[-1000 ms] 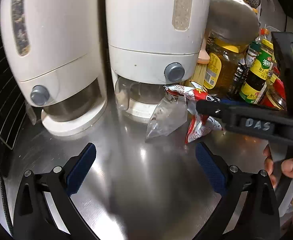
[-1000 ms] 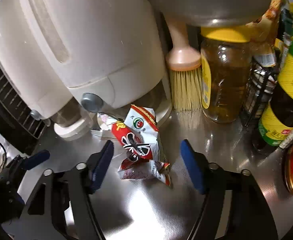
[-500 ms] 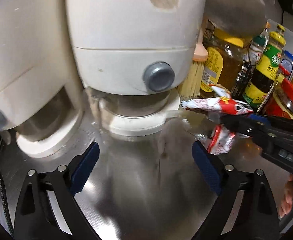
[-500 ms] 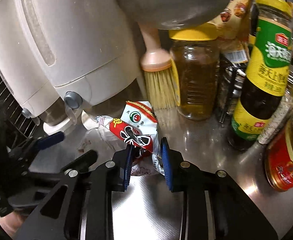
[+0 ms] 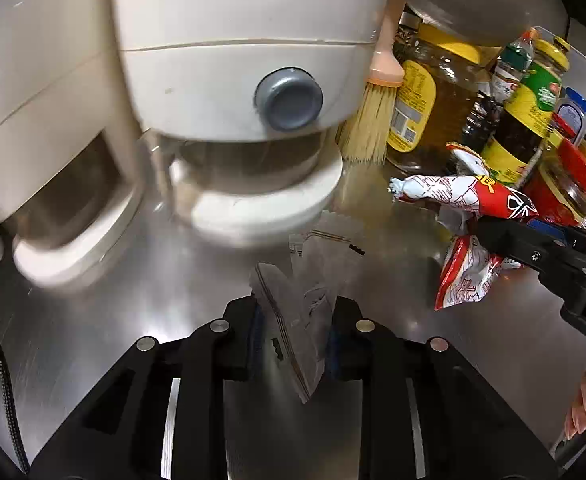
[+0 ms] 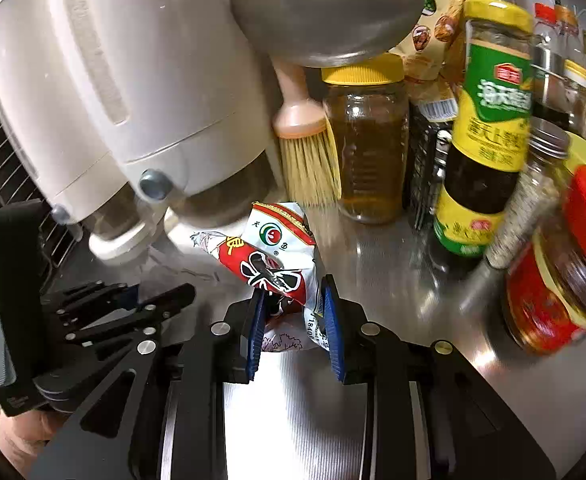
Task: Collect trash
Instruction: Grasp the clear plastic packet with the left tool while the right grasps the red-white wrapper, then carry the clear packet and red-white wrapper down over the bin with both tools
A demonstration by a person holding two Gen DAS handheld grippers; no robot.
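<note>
My left gripper is shut on a clear plastic wrapper just above the steel counter, in front of the white dispenser. My right gripper is shut on a red-and-white snack wrapper and holds it off the counter. In the left wrist view the snack wrapper hangs from the right gripper at the right. In the right wrist view the left gripper shows at the left; the clear wrapper is hard to make out there.
Two white dispensers stand at the back on the steel counter. A brush, an oil jar, sauce bottles and a red-lidded jar crowd the right. A wire rack is at the left.
My left gripper moved forward and closed on the clear wrapper. My right gripper closed on the snack wrapper and lifted it a little to the right.
</note>
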